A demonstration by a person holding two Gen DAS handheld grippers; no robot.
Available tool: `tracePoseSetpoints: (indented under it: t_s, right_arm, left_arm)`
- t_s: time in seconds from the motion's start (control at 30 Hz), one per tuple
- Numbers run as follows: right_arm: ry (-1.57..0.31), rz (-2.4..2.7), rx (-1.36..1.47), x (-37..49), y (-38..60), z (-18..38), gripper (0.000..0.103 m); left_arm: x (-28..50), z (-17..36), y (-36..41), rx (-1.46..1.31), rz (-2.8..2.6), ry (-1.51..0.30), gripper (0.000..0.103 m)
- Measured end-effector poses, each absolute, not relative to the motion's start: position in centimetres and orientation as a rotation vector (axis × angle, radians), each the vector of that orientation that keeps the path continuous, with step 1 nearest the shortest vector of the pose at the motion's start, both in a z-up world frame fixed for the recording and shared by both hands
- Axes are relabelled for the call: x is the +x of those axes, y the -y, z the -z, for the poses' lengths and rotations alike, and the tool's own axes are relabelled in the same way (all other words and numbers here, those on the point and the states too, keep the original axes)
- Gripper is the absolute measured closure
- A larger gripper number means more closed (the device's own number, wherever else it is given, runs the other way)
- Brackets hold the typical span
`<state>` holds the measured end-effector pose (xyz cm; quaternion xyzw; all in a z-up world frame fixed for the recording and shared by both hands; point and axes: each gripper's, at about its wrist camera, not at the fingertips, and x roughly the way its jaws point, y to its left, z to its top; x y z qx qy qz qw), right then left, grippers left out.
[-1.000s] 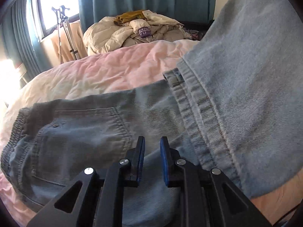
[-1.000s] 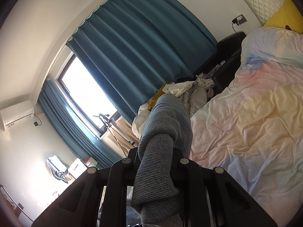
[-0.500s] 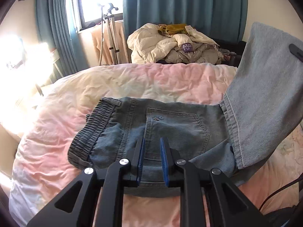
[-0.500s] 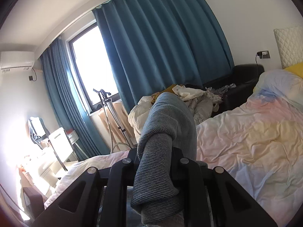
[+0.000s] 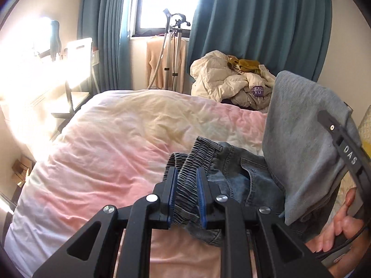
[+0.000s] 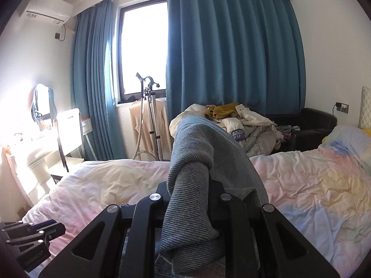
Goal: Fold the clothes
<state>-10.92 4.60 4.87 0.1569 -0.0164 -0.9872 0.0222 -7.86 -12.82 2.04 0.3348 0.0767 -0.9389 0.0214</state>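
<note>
Jeans (image 5: 234, 173) on the bed (image 5: 120, 139), waistband now bunched between the narrowly parted left gripper (image 5: 187, 197) fingers, earlier over the pocket; leg end lifted, clamped tight in the right gripper (image 6: 188, 199).

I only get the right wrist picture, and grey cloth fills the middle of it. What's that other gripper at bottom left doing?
Observer: The left gripper has a jeans waistband between its blue pads; clamped or not, I cannot tell.
Operator: And where does my cloth hang?
Observer: The grey cloth hangs over those jeans, beside a back pocket.
</note>
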Motion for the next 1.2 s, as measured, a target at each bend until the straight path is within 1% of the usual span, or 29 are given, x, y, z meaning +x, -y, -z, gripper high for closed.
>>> tracePoseSetpoints:
  t_s: [0.07, 0.23, 0.37, 0.47, 0.57, 0.67, 0.7, 0.73, 0.77, 0.83, 0.93, 1.0, 1.13, 1.17, 1.2]
  right_arm:
    - [-0.004, 3.032, 0.510, -11.3, -1.3, -3.2, 0.087]
    - [-0.156, 2.933, 0.633, -12.6, 5.8, 2.9, 0.086]
    - [-0.340, 2.865, 0.695, -13.8, 10.1, 8.3, 0.086]
    - [-0.369, 2.825, 0.717, -14.3, 11.1, 10.5, 0.085]
    - [-0.317, 2.816, 0.699, -14.2, 10.3, 10.2, 0.083]
    - [-0.293, 2.766, 0.706, -14.1, 9.7, 9.7, 0.074]
    - [-0.284, 2.737, 0.714, -14.0, 9.6, 9.6, 0.067]
    - [-0.279, 2.709, 0.717, -13.7, 9.4, 9.3, 0.055]
    - [-0.279, 2.681, 0.716, -13.3, 9.1, 8.9, 0.046]
    - [-0.279, 2.624, 0.713, -12.3, 8.4, 8.1, 0.042]
    - [-0.280, 2.538, 0.708, -10.9, 7.4, 6.8, 0.041]
    - [-0.282, 2.512, 0.697, -9.7, 5.8, 5.8, 0.041]
    - [-0.326, 2.531, 0.701, -7.5, 0.5, 4.0, 0.039]
    - [-0.339, 2.542, 0.715, -7.1, -0.8, 3.7, 0.039]
    - [-0.346, 2.553, 0.736, -6.8, -2.3, 3.5, 0.039]
  left_arm:
    - [-7.8, -1.8, 14.6, 1.008, 2.884, -0.316, 0.086]
    - [-7.7, -1.7, 17.1, 0.944, 2.867, -0.387, 0.086]
    - [-8.4, -0.7, 18.6, 0.948, 2.854, -0.482, 0.086]
    - [-9.0, 0.2, 19.0, 0.988, 2.848, -0.485, 0.086]
    - [-9.0, 0.3, 19.7, 0.975, 2.853, -0.517, 0.086]
    - [-9.0, 0.3, 20.4, 0.969, 2.854, -0.577, 0.086]
    - [-9.0, 0.3, 20.5, 0.966, 2.857, -0.588, 0.086]
    - [-8.9, 0.3, 20.6, 0.963, 2.858, -0.594, 0.086]
    - [-8.9, 0.2, 20.6, 0.958, 2.863, -0.597, 0.086]
    - [-8.7, 0.0, 20.7, 0.944, 2.878, -0.604, 0.086]
    - [-8.4, -0.3, 20.4, 0.949, 2.930, -0.599, 0.085]
    - [-8.4, -0.3, 19.7, 0.980, 2.972, -0.569, 0.079]
    - [-8.5, -0.3, 17.7, 1.045, 3.031, -0.496, 0.075]
    - [-8.7, -0.1, 17.2, 1.085, 3.039, -0.483, 0.070]
    - [-8.8, 0.1, 16.6, 1.125, 3.046, -0.470, 0.057]
